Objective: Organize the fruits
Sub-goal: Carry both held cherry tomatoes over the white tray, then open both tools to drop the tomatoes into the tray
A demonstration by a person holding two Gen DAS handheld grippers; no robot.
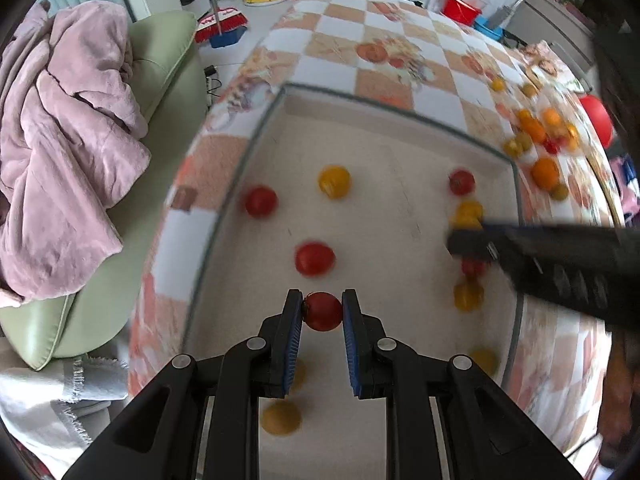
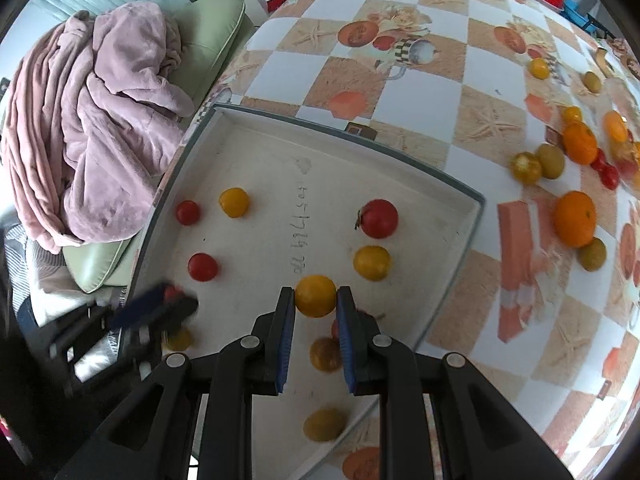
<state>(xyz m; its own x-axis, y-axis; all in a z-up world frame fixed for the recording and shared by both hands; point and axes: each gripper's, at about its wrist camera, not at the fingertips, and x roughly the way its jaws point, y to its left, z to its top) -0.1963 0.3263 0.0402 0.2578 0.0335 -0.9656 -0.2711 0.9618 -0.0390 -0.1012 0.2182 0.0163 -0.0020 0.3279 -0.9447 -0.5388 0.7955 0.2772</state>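
Observation:
A white tray [image 1: 392, 132] [image 2: 400, 160] lies on the checked tablecloth and holds several red and yellow cherry tomatoes. My left gripper [image 1: 322, 312] is shut on a red tomato [image 1: 323, 314], hanging over the tray's near part. My right gripper [image 2: 315, 298] is shut on a yellow tomato [image 2: 315, 296] above the tray's middle. In the left wrist view the right gripper [image 1: 464, 240] reaches in from the right over the tray. In the right wrist view the left gripper [image 2: 168, 304] shows blurred at the tray's left edge. More tomatoes and oranges [image 2: 575, 219] lie loose on the cloth at right.
A green sofa [image 1: 160, 80] with a pink blanket [image 2: 100, 120] stands left of the table. A red bucket [image 1: 460, 6], a broom and dustpan [image 1: 222, 24] are on the floor beyond. The tray's rim rises around the fruit.

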